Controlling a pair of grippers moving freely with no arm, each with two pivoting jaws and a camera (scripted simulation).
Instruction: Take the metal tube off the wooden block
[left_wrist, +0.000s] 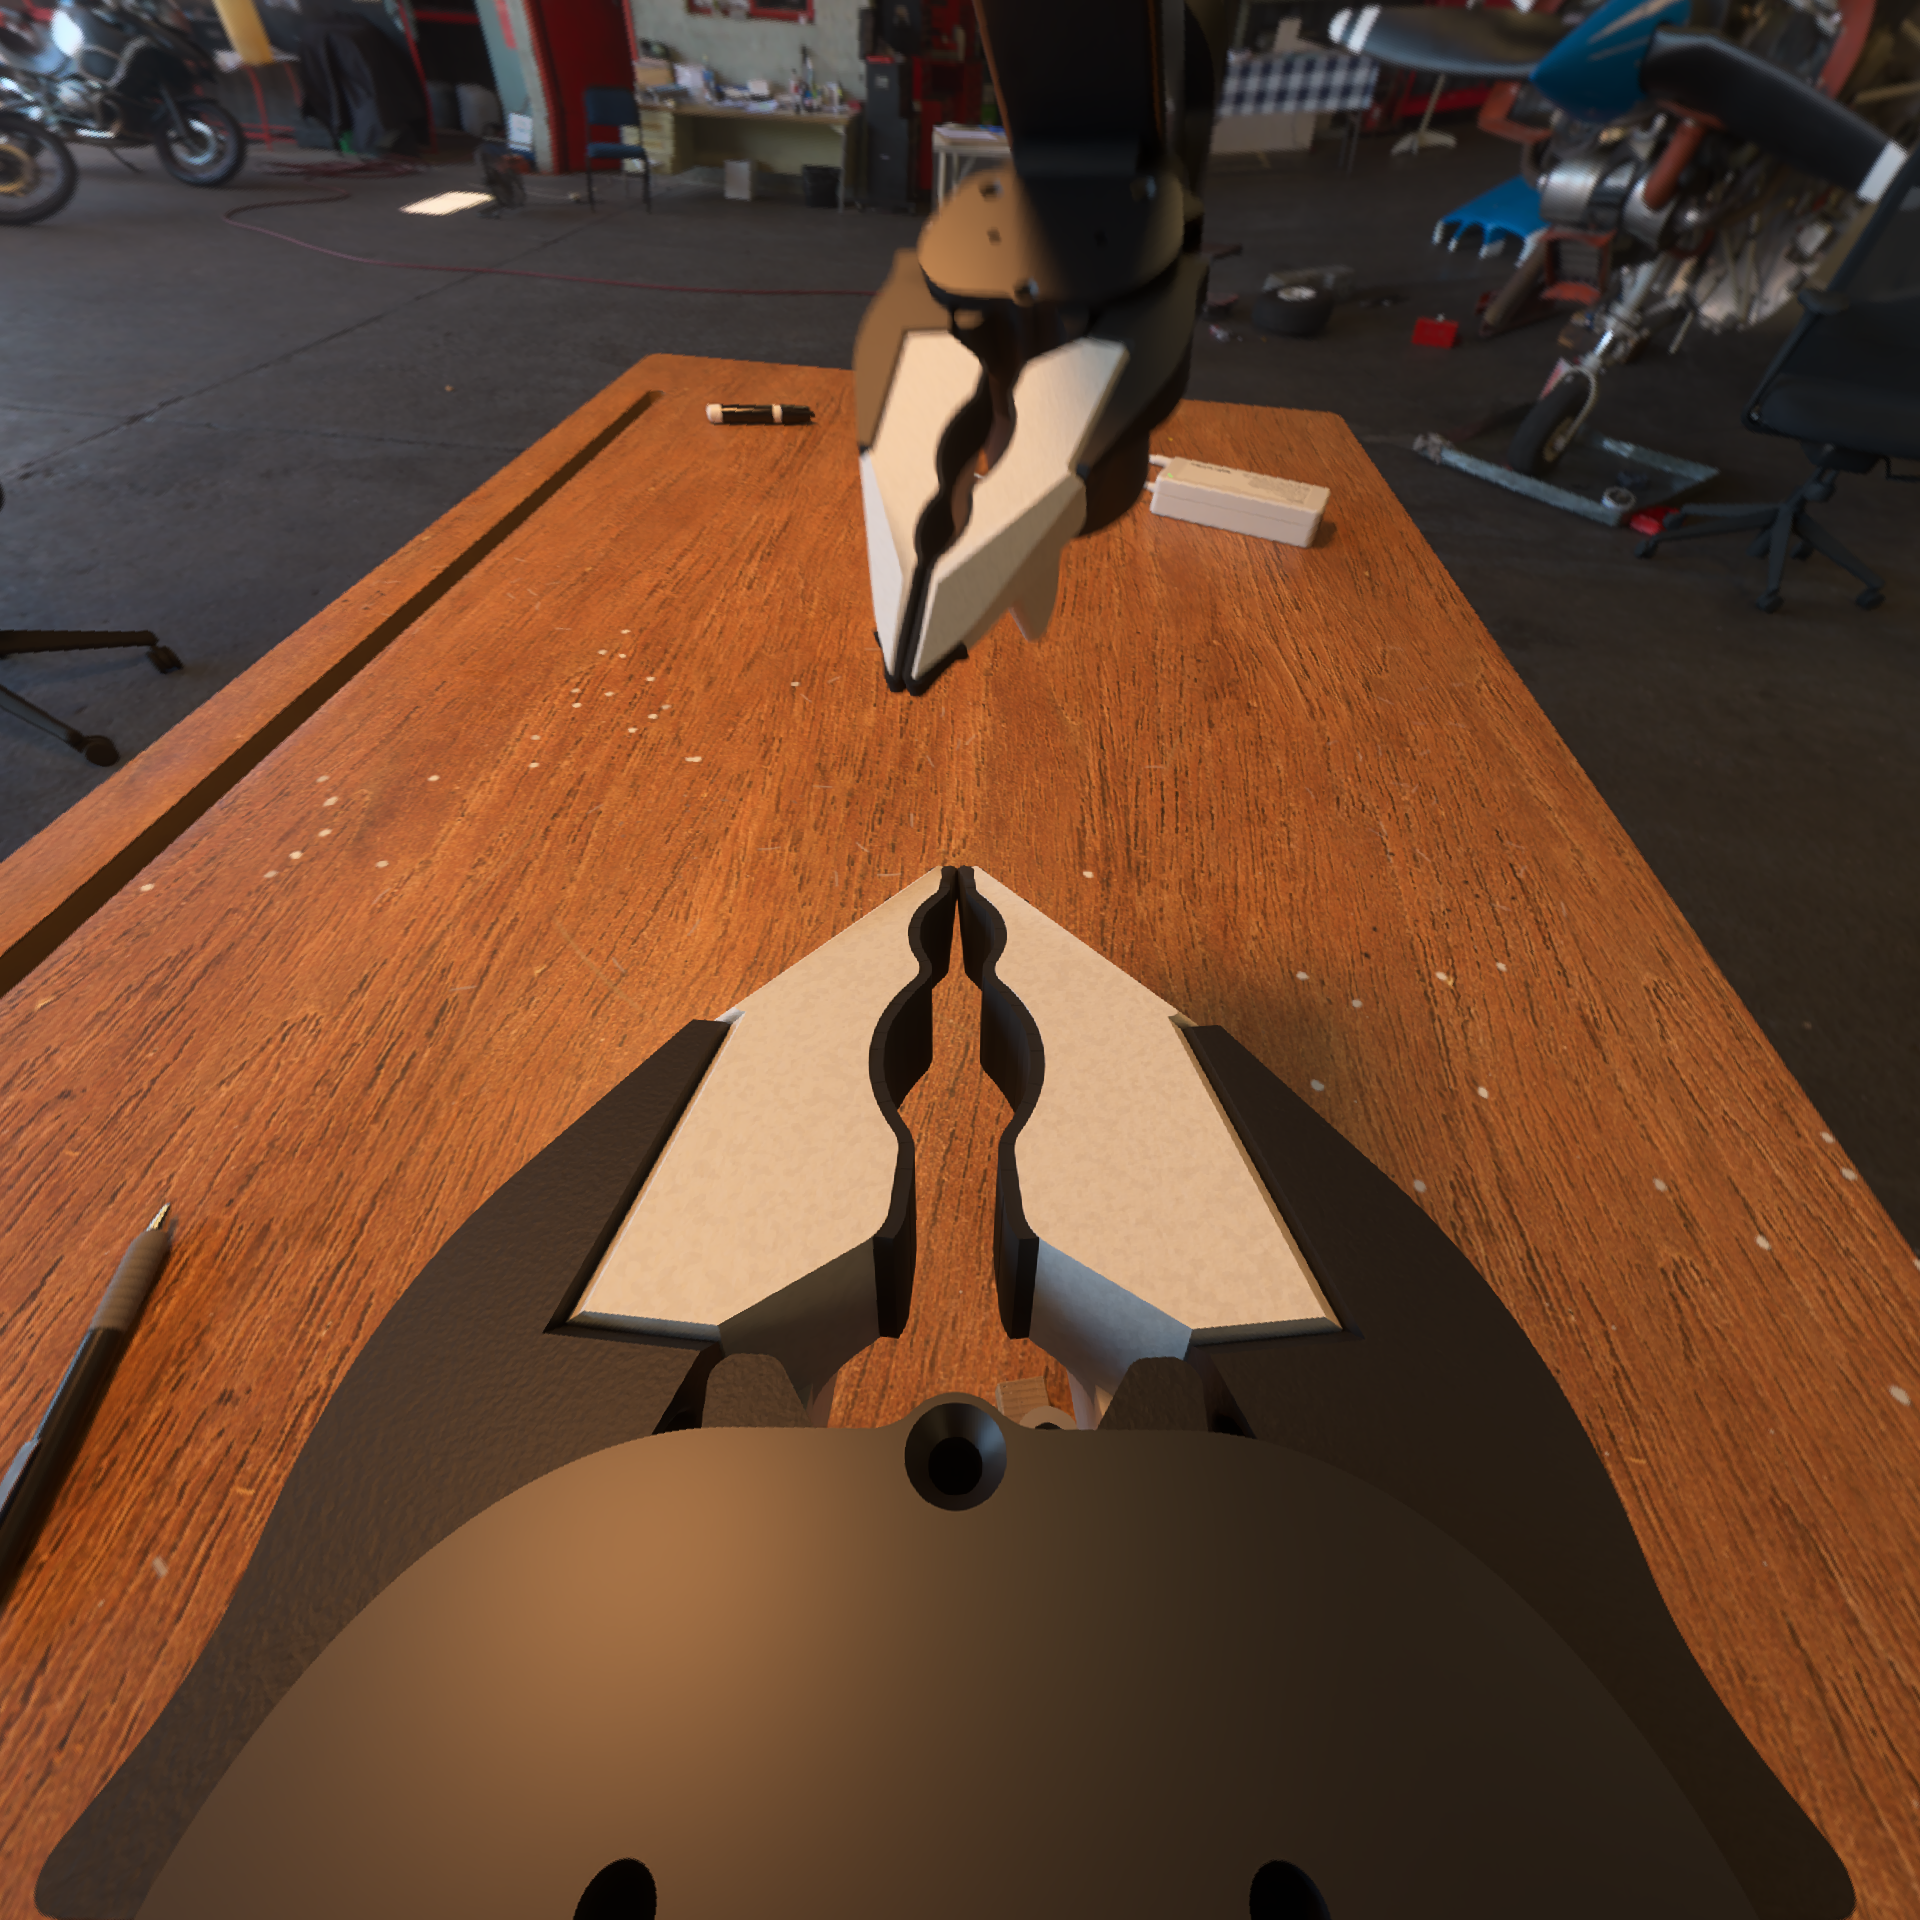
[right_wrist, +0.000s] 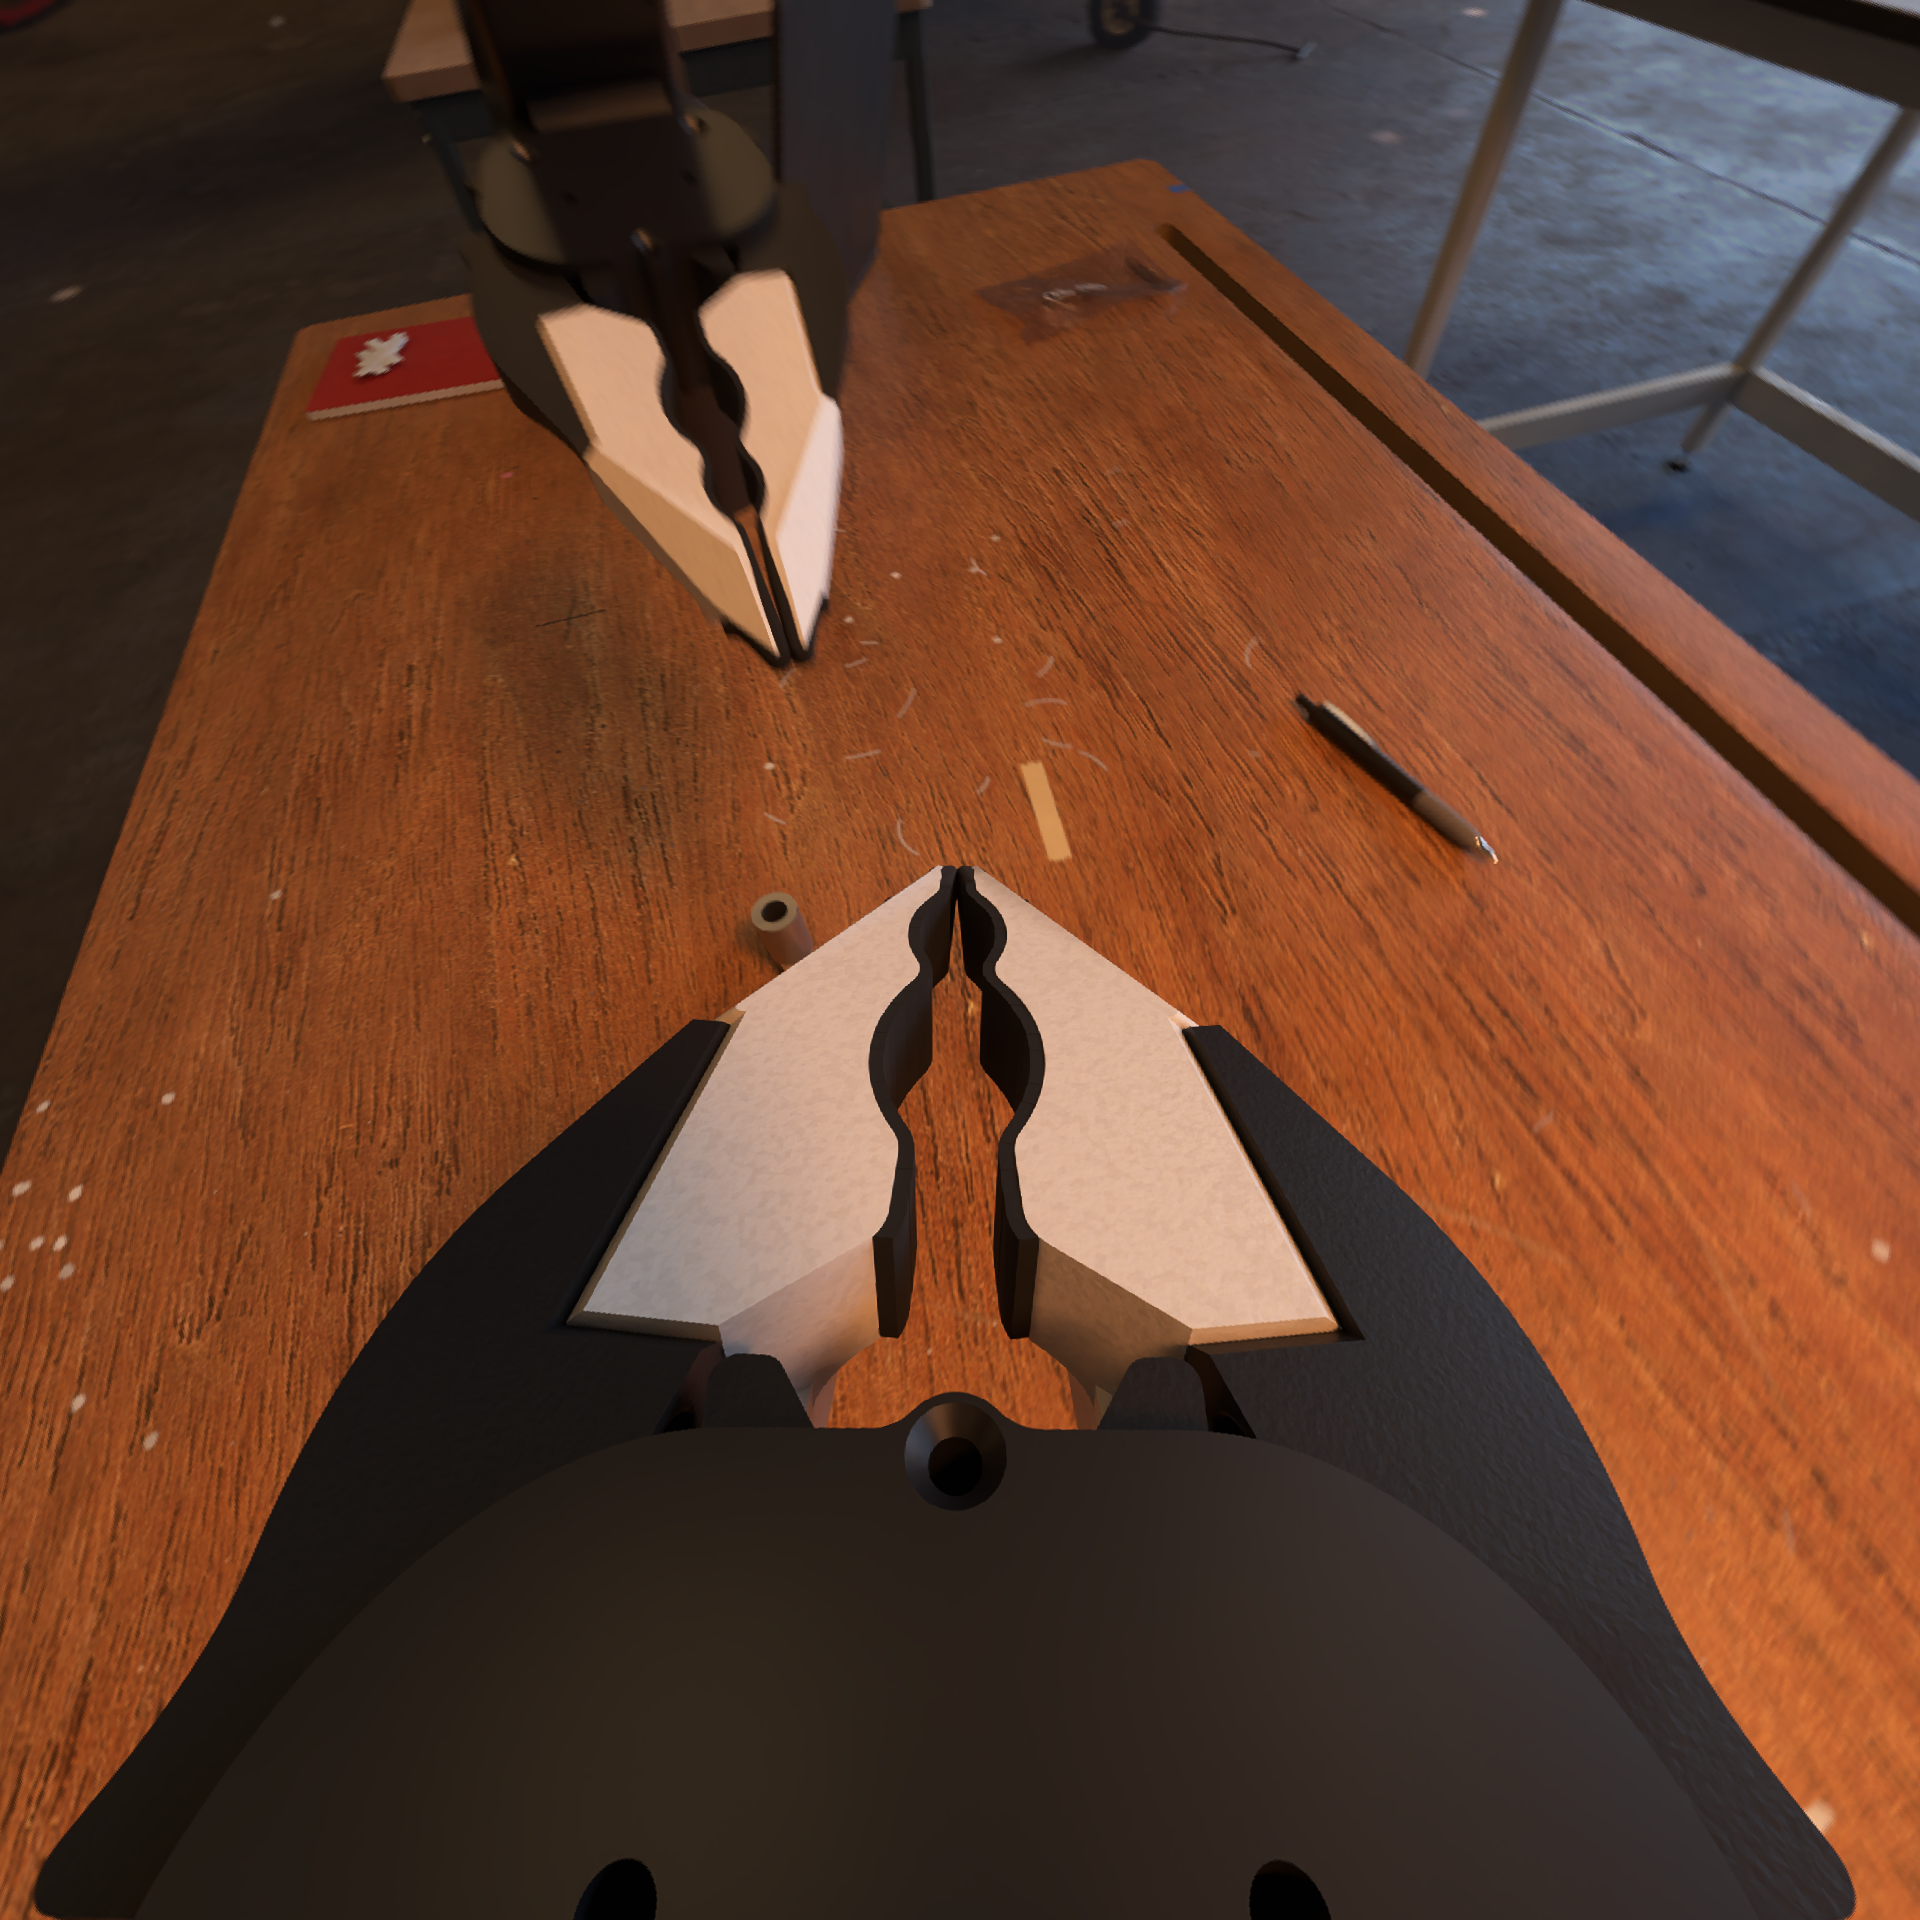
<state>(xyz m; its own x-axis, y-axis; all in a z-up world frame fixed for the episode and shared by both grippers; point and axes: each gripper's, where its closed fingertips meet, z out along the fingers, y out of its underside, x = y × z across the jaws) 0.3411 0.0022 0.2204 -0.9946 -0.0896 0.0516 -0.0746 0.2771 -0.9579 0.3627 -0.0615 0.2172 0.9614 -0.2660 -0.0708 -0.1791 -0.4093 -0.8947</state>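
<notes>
A short grey metal tube (right_wrist: 777, 920) lies on the wooden table (right_wrist: 1351, 1143), just left of my right gripper's fingertips, partly hidden by its left finger. A thin pale wooden block (right_wrist: 1044, 810) lies flat a little farther on to the right, apart from the tube. My right gripper (right_wrist: 956, 873) is shut and empty above the table. My left gripper (left_wrist: 956, 873) is shut and empty too; it also shows across the table in the right wrist view (right_wrist: 790, 652). The right gripper shows in the left wrist view (left_wrist: 904, 681). A small tan piece (left_wrist: 1023, 1394) shows through the gap at my left finger bases.
A pen (right_wrist: 1392, 774) lies right of the block and also shows in the left wrist view (left_wrist: 94, 1340). A red card (right_wrist: 405, 369), a clear plastic bag (right_wrist: 1081, 286), a black marker (left_wrist: 758, 414) and a white adapter (left_wrist: 1236, 499) lie near the table ends. A groove (right_wrist: 1558, 582) runs along one edge.
</notes>
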